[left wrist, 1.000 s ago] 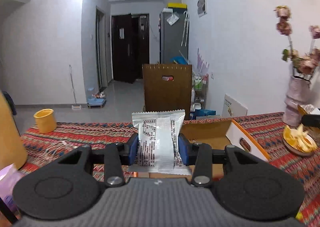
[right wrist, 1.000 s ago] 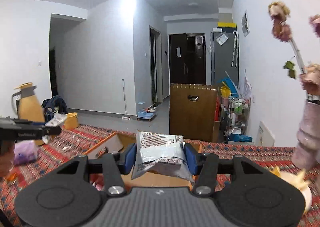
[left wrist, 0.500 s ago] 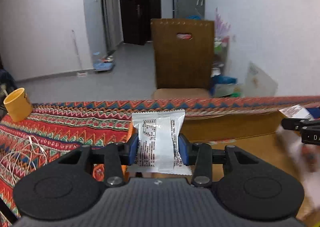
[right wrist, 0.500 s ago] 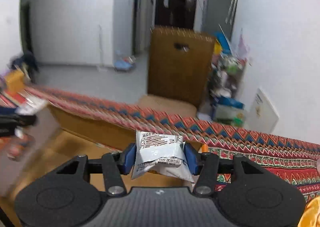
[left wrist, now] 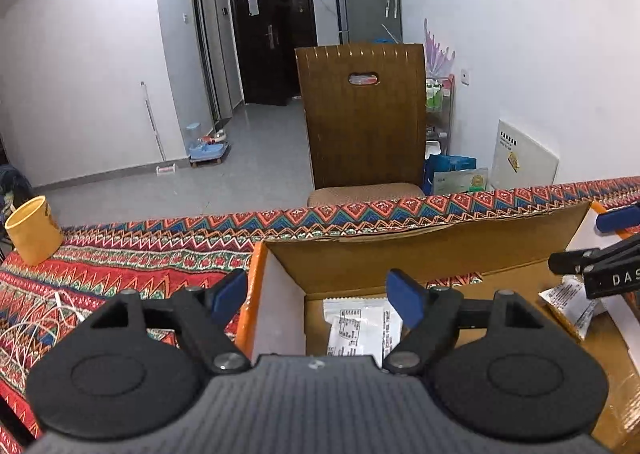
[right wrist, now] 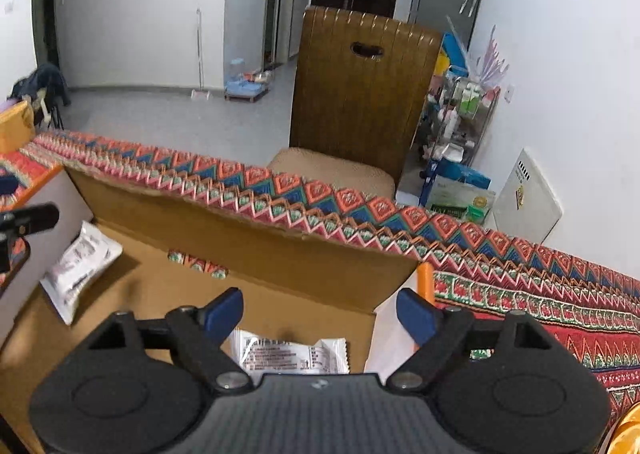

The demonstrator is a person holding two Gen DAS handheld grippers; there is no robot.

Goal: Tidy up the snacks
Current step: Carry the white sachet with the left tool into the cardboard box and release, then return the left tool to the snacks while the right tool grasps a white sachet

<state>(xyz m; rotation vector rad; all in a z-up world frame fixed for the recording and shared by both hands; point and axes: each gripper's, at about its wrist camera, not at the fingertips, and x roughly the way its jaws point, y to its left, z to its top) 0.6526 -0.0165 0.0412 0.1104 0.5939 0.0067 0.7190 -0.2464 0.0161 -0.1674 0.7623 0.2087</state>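
An open cardboard box [left wrist: 400,250] with orange edges sits on the patterned tablecloth. My left gripper [left wrist: 318,300] is open and empty above the box's left end. A white snack packet [left wrist: 360,328] lies on the box floor just under it. My right gripper [right wrist: 320,314] is open and empty above the box's right end [right wrist: 280,250], with another white snack packet [right wrist: 292,354] lying below it. The left one's packet also shows at the left of the right wrist view [right wrist: 80,266]. The right gripper shows at the right edge of the left wrist view [left wrist: 600,266].
A yellow cup [left wrist: 32,230] stands on the tablecloth [left wrist: 140,254] at the far left. A brown chair [left wrist: 364,114] stands behind the table's far edge. A thin white cable [left wrist: 36,318] lies on the cloth left of the box.
Both grippers have opened and let go of their white packets, which now lie on the box floor. Both cameras have tilted down over the box.
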